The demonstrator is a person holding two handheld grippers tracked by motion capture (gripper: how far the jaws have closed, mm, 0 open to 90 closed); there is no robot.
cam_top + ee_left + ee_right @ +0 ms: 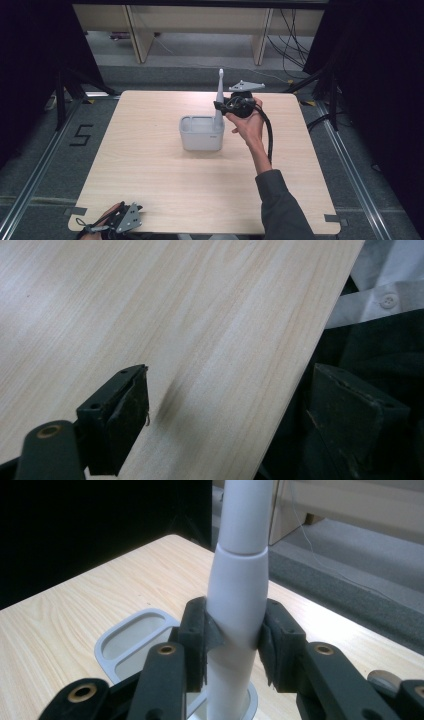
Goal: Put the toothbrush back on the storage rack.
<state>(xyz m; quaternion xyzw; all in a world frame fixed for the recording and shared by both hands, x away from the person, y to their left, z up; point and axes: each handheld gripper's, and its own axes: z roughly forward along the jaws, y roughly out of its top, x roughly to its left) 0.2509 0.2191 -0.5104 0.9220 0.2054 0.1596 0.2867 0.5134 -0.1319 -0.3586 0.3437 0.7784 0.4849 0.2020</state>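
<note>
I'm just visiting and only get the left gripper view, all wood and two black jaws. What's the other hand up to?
Observer: The right gripper is clamped on a white electric toothbrush, held upright.
Operator: Upright over what?
Observer: A grey holder in the middle of the table; the handle's lower end sits in the round hole at its right end.
Operator: And my gripper?
Observer: The left gripper rests at the table's near left corner, jaws apart and holding nothing.

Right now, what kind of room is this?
Probably a lab recording booth: black curtains surround one bare wooden table, floor rails run alongside, and cables trail behind on the grey carpet.
</note>
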